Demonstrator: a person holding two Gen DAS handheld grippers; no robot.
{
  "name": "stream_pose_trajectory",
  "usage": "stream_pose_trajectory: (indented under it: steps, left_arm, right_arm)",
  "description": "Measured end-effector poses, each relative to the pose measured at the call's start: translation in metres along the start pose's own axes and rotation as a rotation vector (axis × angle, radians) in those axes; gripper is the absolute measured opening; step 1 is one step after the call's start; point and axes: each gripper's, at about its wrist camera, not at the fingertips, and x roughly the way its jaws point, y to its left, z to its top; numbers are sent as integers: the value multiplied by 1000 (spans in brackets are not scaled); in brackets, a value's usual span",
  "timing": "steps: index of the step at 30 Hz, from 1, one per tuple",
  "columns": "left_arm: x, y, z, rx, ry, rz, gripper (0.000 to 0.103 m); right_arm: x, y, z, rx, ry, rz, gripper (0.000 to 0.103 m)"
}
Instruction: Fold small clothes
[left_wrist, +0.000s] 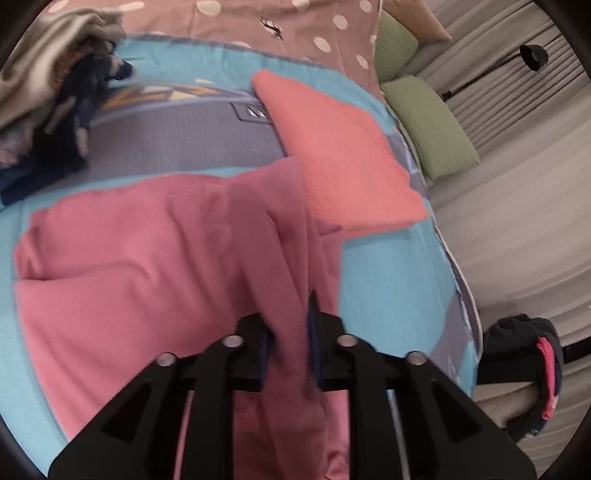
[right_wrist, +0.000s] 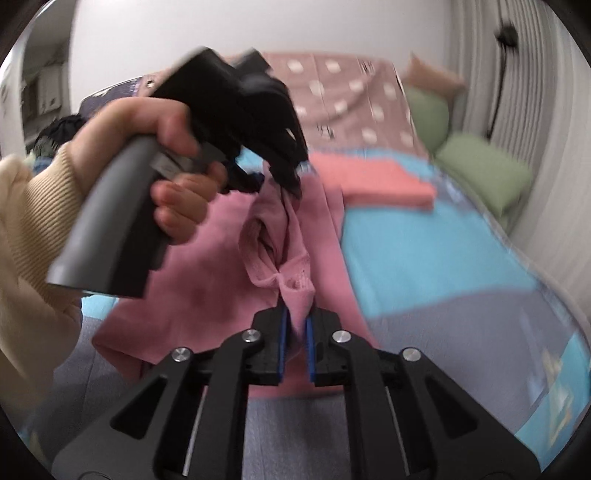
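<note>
A pink garment (left_wrist: 147, 251) lies partly on the blue and grey bedspread (left_wrist: 388, 295) and partly lifted. My left gripper (left_wrist: 290, 332) is shut on a bunched edge of it. My right gripper (right_wrist: 297, 325) is shut on another bunched edge of the same pink garment (right_wrist: 207, 280). The left gripper (right_wrist: 280, 173) shows in the right wrist view, held by a hand, up and to the left, gripping the cloth from above. A folded salmon cloth (left_wrist: 340, 155) lies flat on the bed beyond; it also shows in the right wrist view (right_wrist: 376, 177).
A heap of unfolded clothes (left_wrist: 55, 96) sits at the far left of the bed. Green pillows (left_wrist: 432, 125) lie along the right edge by the curtain. A dark garment (left_wrist: 524, 350) lies off the bed at the right. A dotted brown sheet (right_wrist: 351, 99) covers the head end.
</note>
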Motion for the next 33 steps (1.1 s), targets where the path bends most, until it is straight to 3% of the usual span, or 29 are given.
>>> stream_pose_trajectory:
  steps: [2,4,7,9,14,16,17,18,19,20,22,26,29,33]
  left_arm:
    - [1,-2,-1,-11,18,-77,40]
    - [2,-6,-1,-13,29,-122,41]
    - [-12,-10,-9,15,10,-124,42]
    - [-29,-8,-20,33,-13,-131,46]
    - [-80,7,-59,77,-101,-98,47]
    - [-102,18,-82,93,-131,-77,48]
    - [-114,28,-99,91,-146,-79,50]
    - [-120,35,-108,86,-152,-79,54]
    - [-126,42,-120,79,-157,-77,54]
    - [-132,49,-134,74,-160,-68,54]
    - [-139,60,-154,73,-163,-43,54]
    - [-149,75,-187,66,-174,-8,55]
    - [-151,82,-202,49,-175,-25,56]
    - [-143,77,-206,81,-182,-20,57]
  right_arm:
    - [1,-12,-3,51,27,21,10]
    - [6,-26,-2,91,50,24,13]
    - [4,-40,-6,138,56,16,15]
    - [-4,-46,-14,177,54,27,0]
    - [-8,-65,-9,213,40,12,0]
    - [-7,-77,-6,225,52,95,5]
    - [-5,-81,-3,227,55,149,17]
    - [-4,-88,2,234,61,267,51]
    - [-4,-93,5,243,65,365,65]
    - [-4,-99,9,247,76,487,71]
    - [4,-104,22,188,150,599,71]
    - [18,-107,33,59,237,671,57]
    - [20,-100,27,-4,311,660,56]
    - [20,-102,5,37,349,624,56]
